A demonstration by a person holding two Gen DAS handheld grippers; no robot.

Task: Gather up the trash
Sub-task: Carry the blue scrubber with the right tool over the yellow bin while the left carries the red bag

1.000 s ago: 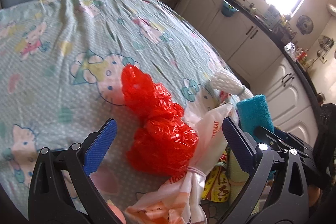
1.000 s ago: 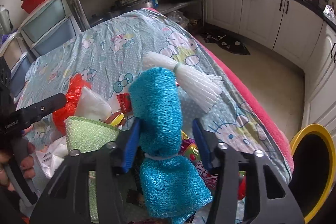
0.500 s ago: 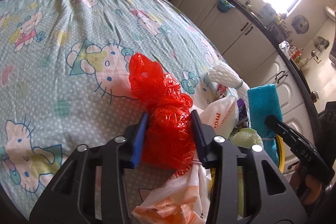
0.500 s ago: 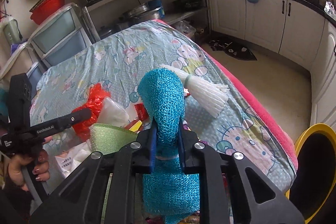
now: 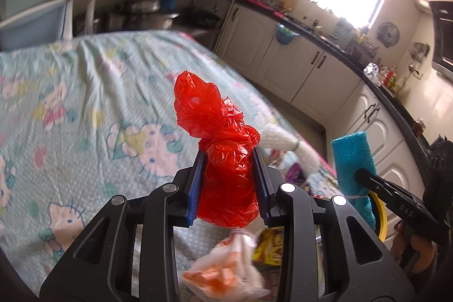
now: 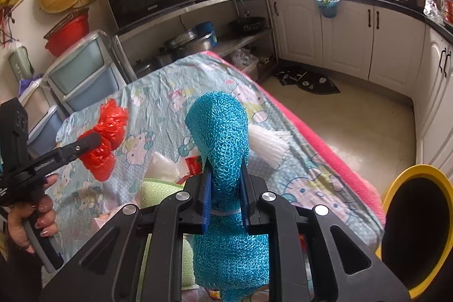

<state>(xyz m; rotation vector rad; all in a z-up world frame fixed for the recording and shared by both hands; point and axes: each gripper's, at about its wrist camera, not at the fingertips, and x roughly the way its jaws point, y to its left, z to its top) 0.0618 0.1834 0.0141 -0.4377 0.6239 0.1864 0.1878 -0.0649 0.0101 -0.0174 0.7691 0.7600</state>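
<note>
Now that both bundles have come up off the cartoon-print tablecloth [image 5: 85,92], each tool carries a load: the left gripper [image 5: 228,183], wide apart a second ago, is clamped on the red plastic bag [image 5: 223,157], and the right gripper [image 6: 225,194] pinches the teal mesh roll [image 6: 223,137]. Both hang above the table, clear of the remaining litter. The yellow-rimmed bin [image 6: 416,234] waits at the right, likely the next stop.

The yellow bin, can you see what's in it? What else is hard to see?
- Yellow bin, right wrist view: inside is dark, and the frame edge cuts it off.
- Orange-and-white bag, left wrist view: blurred.
- Pile of wrappers, right wrist view: mostly behind the blue mesh roll.
</note>
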